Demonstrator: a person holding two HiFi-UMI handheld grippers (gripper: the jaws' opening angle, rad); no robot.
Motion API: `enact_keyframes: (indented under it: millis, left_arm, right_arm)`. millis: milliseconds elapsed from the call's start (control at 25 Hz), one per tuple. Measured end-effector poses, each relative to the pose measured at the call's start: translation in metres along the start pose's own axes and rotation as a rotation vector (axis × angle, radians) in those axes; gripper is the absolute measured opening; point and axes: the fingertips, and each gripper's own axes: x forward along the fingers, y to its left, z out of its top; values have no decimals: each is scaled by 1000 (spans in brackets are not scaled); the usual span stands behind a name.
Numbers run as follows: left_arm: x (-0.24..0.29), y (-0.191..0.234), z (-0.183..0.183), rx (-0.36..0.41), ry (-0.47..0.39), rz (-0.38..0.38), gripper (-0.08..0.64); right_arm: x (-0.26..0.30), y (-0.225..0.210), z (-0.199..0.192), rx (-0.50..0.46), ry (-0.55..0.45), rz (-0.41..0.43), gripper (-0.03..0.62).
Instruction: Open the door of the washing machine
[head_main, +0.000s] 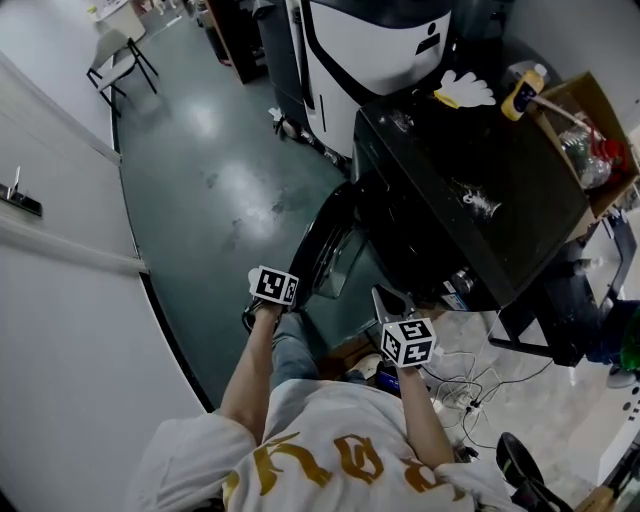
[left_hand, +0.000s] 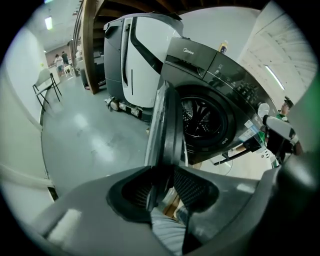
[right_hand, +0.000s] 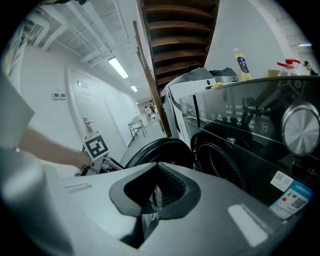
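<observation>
1. While the washing machine (head_main: 470, 200) sits black and boxy at the right of the head view, its round door (head_main: 325, 240) stands open, angled out to the left over the dark green floor (head_main: 220, 190).
2. Left gripper (head_main: 268, 300) is right down at the door's free edge, marker cube on top, the person's bare forearm behind it.
3. From the left gripper view, the door (left_hand: 167, 125) shows edge-on, and its rim runs straight down into the left gripper (left_hand: 162, 187). Both ribbed pads (left_hand: 192, 186) press against that rim from either side, so the jaws are clamped onto the door.
4. Past the door's edge, the drum opening (left_hand: 200, 117) gapes wide, with the control panel above it.
5. Over to the right gripper (head_main: 392, 315): it hovers near the machine's front lower corner, apart from the door.
6. From the right gripper view, the right gripper (right_hand: 156, 192) has its jaws drawn in to a thin slit, and nothing is caught between them.
7. Beyond those jaws, the door (right_hand: 160, 152) curves up dark, well ahead and untouched by this gripper; the left gripper's marker cube (right_hand: 96, 146) shows at the door's far side.
8. At the right, the big silver dial (right_hand: 301, 129) gleams on the panel.
9. On top of the machine stands a yellow bottle (head_main: 522, 92), just beside a cardboard box (head_main: 590, 130).
</observation>
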Motion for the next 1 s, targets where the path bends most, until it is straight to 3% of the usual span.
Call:
enact_keyframes:
  millis: [320, 480, 1000]
  left_arm:
    - [-2, 5, -1, 21, 28, 6, 141]
    - [-5, 12, 1, 35, 23, 50, 140]
    - [-5, 13, 1, 39, 8, 57, 140]
  right_arm:
    - [0, -7, -2, -17, 11, -37, 23]
    - [-1, -6, -1, -21, 9, -37, 23]
    - [-2, -4, -4, -34, 21, -40, 23]
